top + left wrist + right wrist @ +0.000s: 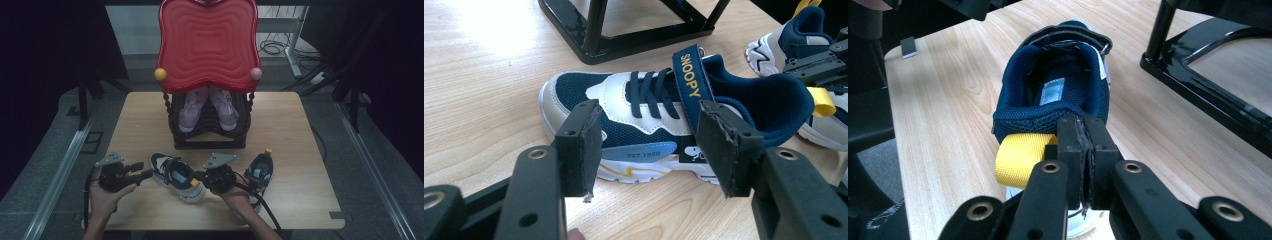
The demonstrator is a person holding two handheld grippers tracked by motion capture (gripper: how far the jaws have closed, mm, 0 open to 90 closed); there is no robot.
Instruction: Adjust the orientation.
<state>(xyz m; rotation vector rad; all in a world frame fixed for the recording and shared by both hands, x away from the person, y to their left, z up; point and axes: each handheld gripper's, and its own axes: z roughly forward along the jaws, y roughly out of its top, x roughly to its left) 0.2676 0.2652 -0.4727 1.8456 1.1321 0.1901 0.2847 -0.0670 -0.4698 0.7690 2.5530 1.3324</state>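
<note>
Navy sneaker [178, 176] lies on the table [300, 150] — right gripper [1083, 145] pinches its heel collar, left gripper [649, 145] gapes wide, touching nothing.

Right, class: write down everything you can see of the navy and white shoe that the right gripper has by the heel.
The navy and white shoe is a child's trainer: dark mesh upper, white overlays, navy laces, a strap reading SNOOPY, a white sole with a yellow line and a yellow heel loop. It stands upright on the wooden table in front of the black rack. The right gripper is shut on its padded heel collar beside the loop; the left gripper's open jaws face its side without touching.
</note>
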